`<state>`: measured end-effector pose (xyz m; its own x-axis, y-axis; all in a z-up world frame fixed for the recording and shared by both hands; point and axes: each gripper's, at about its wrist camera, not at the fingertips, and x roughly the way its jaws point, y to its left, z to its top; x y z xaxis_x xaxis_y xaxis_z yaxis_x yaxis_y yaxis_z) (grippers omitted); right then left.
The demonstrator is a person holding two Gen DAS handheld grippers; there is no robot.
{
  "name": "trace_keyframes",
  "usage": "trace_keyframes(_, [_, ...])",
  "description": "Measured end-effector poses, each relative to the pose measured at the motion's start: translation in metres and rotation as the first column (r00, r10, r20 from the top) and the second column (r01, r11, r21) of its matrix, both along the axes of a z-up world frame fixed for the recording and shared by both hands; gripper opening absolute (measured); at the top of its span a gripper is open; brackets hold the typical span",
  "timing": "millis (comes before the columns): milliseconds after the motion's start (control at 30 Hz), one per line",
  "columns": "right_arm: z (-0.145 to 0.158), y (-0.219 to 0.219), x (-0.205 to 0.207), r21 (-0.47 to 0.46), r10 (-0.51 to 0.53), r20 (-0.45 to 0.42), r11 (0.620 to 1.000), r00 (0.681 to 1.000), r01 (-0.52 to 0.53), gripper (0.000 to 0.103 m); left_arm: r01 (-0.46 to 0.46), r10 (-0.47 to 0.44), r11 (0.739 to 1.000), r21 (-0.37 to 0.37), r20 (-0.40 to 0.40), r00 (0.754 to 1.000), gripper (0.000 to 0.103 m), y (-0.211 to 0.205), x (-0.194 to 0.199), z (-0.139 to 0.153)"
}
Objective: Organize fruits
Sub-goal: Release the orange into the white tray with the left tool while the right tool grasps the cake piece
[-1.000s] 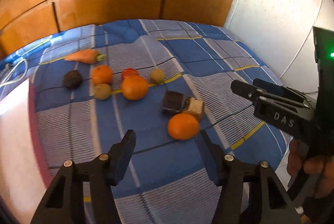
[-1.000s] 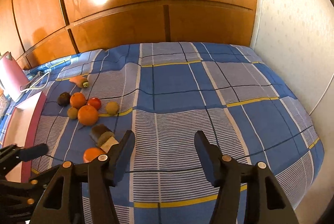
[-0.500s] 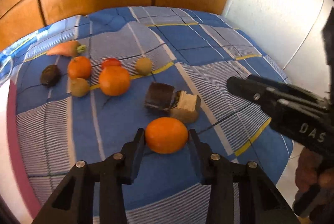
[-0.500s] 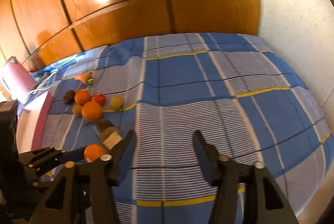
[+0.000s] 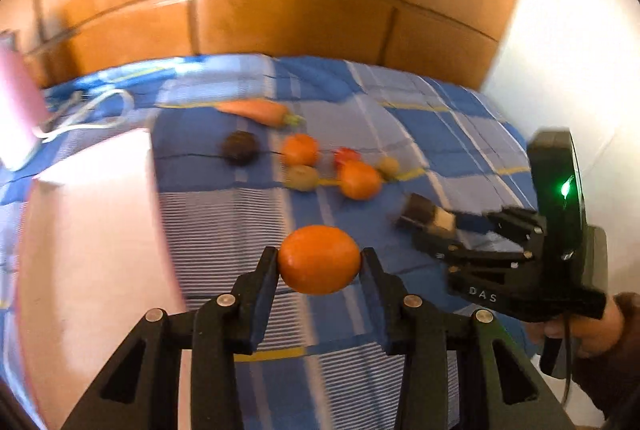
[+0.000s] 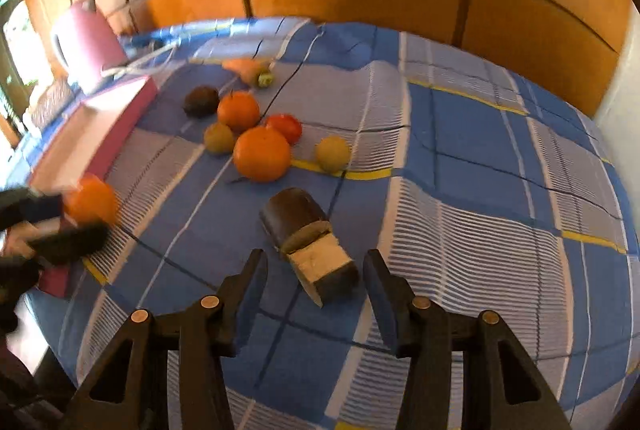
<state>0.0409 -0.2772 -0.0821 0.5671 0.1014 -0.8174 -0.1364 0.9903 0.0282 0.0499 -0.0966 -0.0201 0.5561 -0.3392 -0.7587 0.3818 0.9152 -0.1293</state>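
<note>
L gripper (image 5: 319, 262) jaws clamped on orange (image 5: 319, 258), lifted above bed (image 6: 480, 157) nr pink tray (image 6: 100, 133). R gripper (image 6: 314, 270) jaws wide, empty, astride bread loaf (image 6: 310, 250). Risk: round orange may slip from its two-point hold, roll off.

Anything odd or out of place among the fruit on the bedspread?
Yes: a cut brown loaf lies in front of the open right gripper, and a carrot lies at the far end. Neither is fruit. The left gripper holds an orange.
</note>
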Motion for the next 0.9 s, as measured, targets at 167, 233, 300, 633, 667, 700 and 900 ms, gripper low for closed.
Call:
trace_keyframes(167, [-0.007, 0.005, -0.003, -0.057, 0.002, 0.01, 0.998, 1.0, -0.001, 0.031, -0.154, 0.152, 0.988, 0.031, 0.046, 0.987, 0.041, 0.048, 0.0, 0.008])
trace_keyframes(233, [-0.007, 0.006, -0.005, -0.062, -0.008, 0.01, 0.998, 1.0, 0.008, 0.03, -0.219, 0.216, 0.975, 0.043, 0.052, 0.975, 0.041, 0.069, 0.001, 0.006])
trace_keyframes(300, [-0.006, 0.008, -0.006, -0.066, -0.017, 0.008, 0.998, 1.0, 0.017, 0.03, -0.264, 0.261, 0.963, 0.058, 0.055, 0.964, 0.041, 0.081, 0.002, 0.003])
trace_keyframes(633, [-0.004, 0.026, -0.016, -0.063, 0.004, -0.007, 0.998, 1.0, -0.004, 0.03, -0.416, 0.413, 0.907, 0.074, 0.053, 0.909, 0.043, 0.128, -0.005, -0.008])
trace_keyframes(667, [-0.004, 0.029, -0.017, -0.063, 0.01, -0.008, 0.998, 1.0, -0.01, 0.03, -0.426, 0.422, 0.902, 0.067, 0.064, 0.904, 0.045, 0.132, -0.008, -0.006])
trace_keyframes(700, [-0.004, 0.032, -0.018, -0.063, 0.015, -0.008, 0.998, 1.0, -0.016, 0.03, -0.431, 0.427, 0.9, 0.064, 0.072, 0.901, 0.046, 0.133, -0.009, -0.004])
trace_keyframes(900, [-0.002, 0.052, -0.023, -0.049, 0.069, -0.013, 0.996, 0.998, -0.07, 0.029, -0.456, 0.446, 0.889, 0.038, 0.142, 0.883, 0.052, 0.141, -0.026, 0.016])
